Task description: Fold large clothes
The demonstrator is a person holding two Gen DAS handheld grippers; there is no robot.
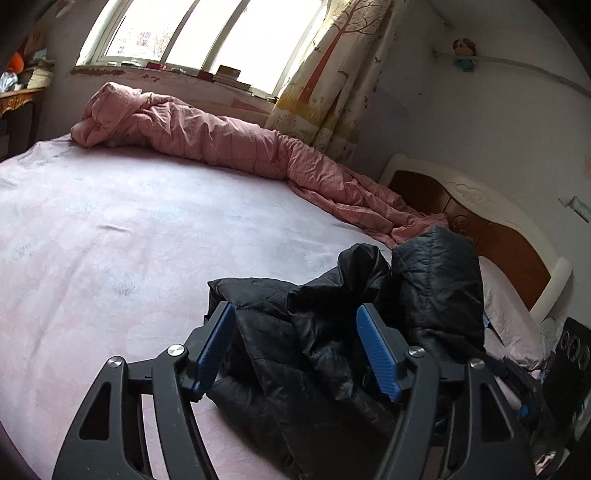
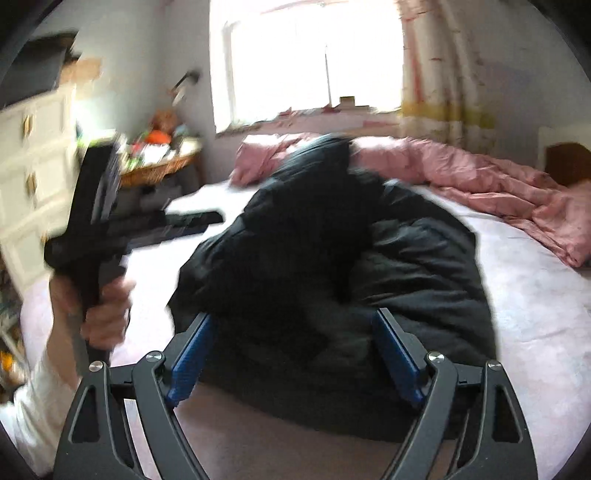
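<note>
A black padded jacket lies crumpled on the bed, bunched just ahead of both grippers. The left gripper is released, its blue pads apart with jacket folds between them but not pressed. The right gripper is likewise spread wide, holding nothing, the jacket heap straight ahead of it. Beyond the jacket a pink quilt stretches along the far edge below a window, with a patterned curtain and wooden headboard off to the right. Left of the right gripper, a hand grips the other tool; a white dresser stands behind. No writing is legible.
</note>
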